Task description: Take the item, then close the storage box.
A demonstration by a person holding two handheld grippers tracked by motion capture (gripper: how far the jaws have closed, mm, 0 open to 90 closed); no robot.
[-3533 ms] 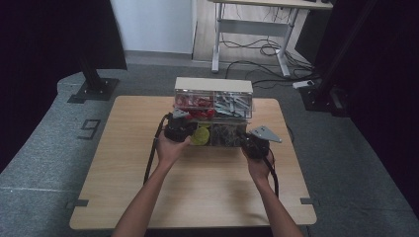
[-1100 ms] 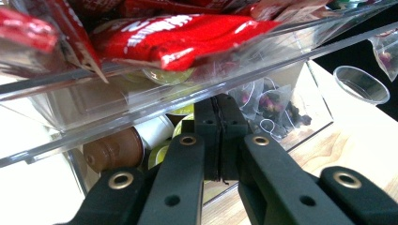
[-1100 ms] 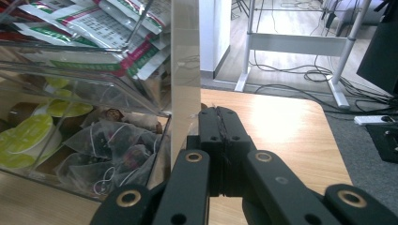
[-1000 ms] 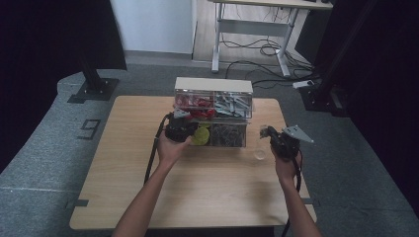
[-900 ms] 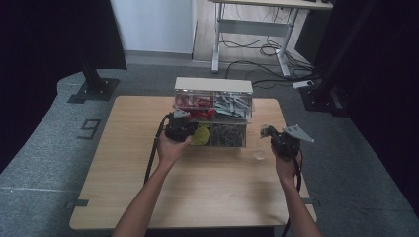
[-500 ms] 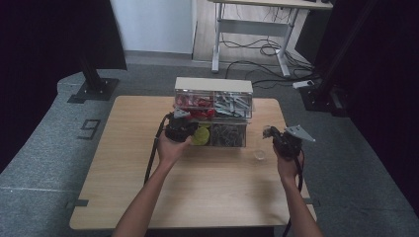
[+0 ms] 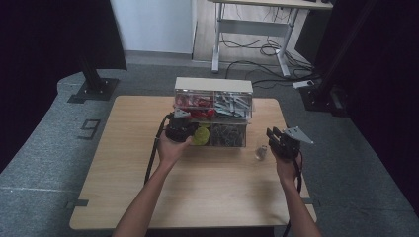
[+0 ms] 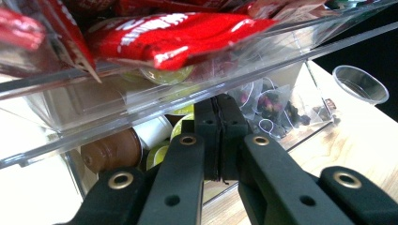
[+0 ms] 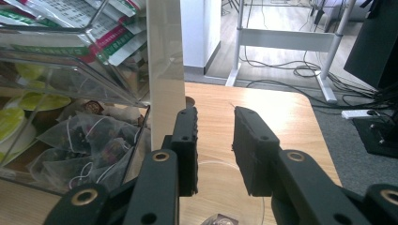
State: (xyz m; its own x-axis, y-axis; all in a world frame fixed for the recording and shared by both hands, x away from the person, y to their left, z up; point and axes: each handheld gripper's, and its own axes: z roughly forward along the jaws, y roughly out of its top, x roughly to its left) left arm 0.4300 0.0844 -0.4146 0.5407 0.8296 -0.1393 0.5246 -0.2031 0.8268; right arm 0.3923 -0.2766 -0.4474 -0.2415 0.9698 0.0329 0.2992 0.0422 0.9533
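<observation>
Drawers of a clear organizer [image 7: 213,111] stand at the far middle of the desk [image 7: 123,163] in the high view. The left gripper [image 7: 181,129] sits against the lower left drawer, by the yellow-green capsules [image 7: 201,136]. The right gripper [image 7: 276,143] hovers right of the organizer, just beside a small clear cup [image 7: 260,151] that stands on the desk.

From the left gripper view, the left gripper's fingers [image 8: 206,126] are pressed together at the front edge of the lower drawer, under the red packets [image 8: 164,33]; whether they pinch its lip I cannot tell. Tea bags [image 8: 270,105] lie in the compartment beyond, and the cup [image 8: 360,84] stands far right.

From the right gripper view, the right gripper's fingers [image 9: 187,140] have just been opening and now stand spread, apart from the cup's rim [image 9: 225,164], which lies below and between them; something small shows in the cup, too cropped to name. Tea bags [image 9: 84,136] sit to the left.

Judged from this, the step in hand is a release over the cup while the left holds the drawer. The next move likely calls for the right gripper to pull clear without tipping the cup, and for the left to ease the drawer shut.
</observation>
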